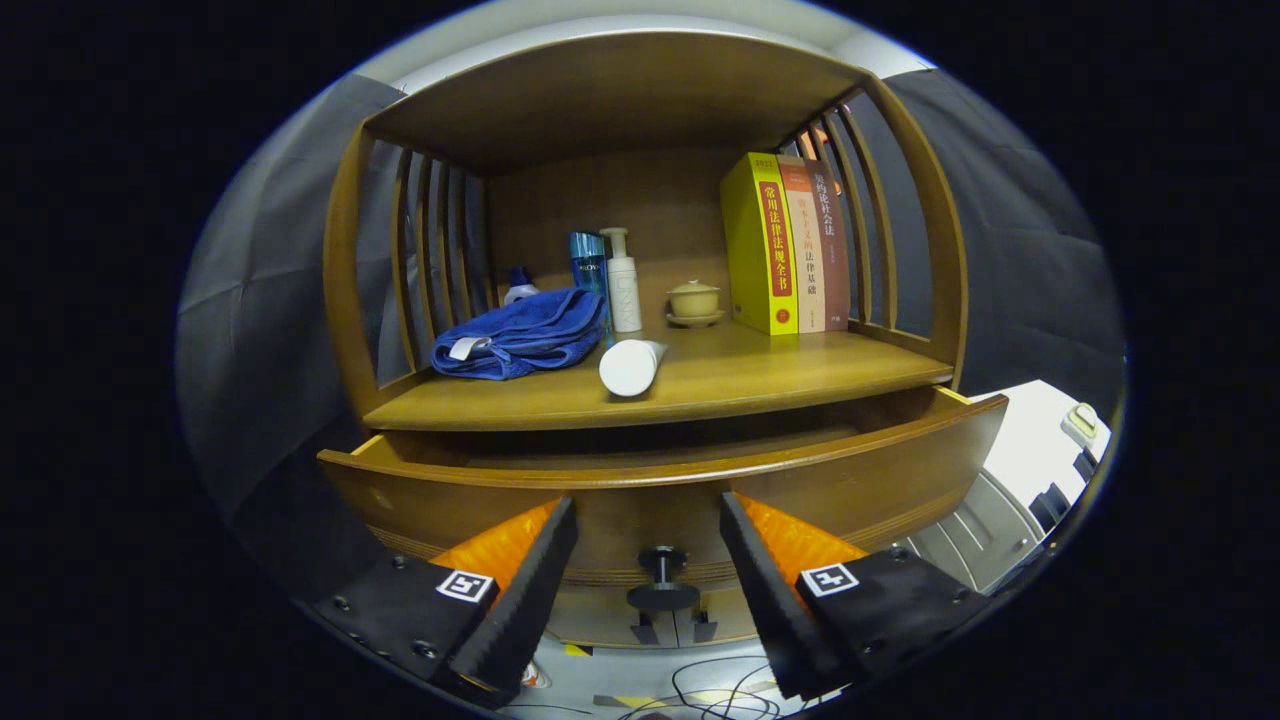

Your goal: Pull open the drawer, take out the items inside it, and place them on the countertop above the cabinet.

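A wooden cabinet has its drawer (660, 480) pulled partly out below the countertop shelf (700, 385). The drawer's inside is hidden behind its curved front. A dark round knob (662, 575) sticks out of the drawer front. My gripper (648, 520) stands open, its black and orange fingers (530, 570) spread on either side of the knob without touching it. A white tube (630, 365) lies on the countertop near its front edge. A folded blue towel (525, 335) rests on the countertop to the left.
At the back of the shelf stand a blue bottle (588, 262), a white pump bottle (623, 280) and a small lidded cup (694, 300). Three books (790, 245) stand upright at the right. Slatted wooden sides close the shelf. Cables (720, 690) lie on the floor below.
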The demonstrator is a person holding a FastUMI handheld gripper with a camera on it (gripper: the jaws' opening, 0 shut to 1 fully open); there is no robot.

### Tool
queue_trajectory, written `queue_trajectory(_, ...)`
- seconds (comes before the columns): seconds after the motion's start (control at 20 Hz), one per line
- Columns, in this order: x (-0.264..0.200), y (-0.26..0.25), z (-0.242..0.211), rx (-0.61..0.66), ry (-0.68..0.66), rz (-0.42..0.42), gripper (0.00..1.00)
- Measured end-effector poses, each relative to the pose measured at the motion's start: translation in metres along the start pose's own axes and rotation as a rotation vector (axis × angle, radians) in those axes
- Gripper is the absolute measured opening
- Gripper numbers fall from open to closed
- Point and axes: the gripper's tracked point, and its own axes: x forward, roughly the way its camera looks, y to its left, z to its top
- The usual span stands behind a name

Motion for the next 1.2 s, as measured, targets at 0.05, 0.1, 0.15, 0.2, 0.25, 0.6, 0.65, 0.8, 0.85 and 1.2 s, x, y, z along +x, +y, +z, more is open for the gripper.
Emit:
queue_trajectory(0.05,0.006,0.000,0.002,0.002,-0.001,0.000,0.96)
queue_trajectory(0.1,0.011,0.000,0.004,0.009,-0.004,0.001,0.96)
queue_trajectory(0.15,0.016,0.000,0.006,0.014,-0.007,0.002,0.96)
queue_trajectory(0.2,0.021,0.000,0.008,0.010,-0.006,0.003,0.96)
queue_trajectory(0.25,0.026,0.000,0.009,0.009,-0.008,0.002,0.96)
queue_trajectory(0.6,0.043,0.000,0.014,0.009,-0.016,0.003,0.96)
queue_trajectory(0.65,0.044,0.000,0.015,0.008,-0.014,0.002,0.96)
queue_trajectory(0.8,0.045,-0.001,0.016,0.018,-0.011,-0.009,0.96)
queue_trajectory(0.85,0.046,0.000,0.016,0.016,-0.013,-0.007,0.96)
queue_trajectory(1.2,0.019,-0.006,0.026,0.007,-0.026,0.001,0.97)
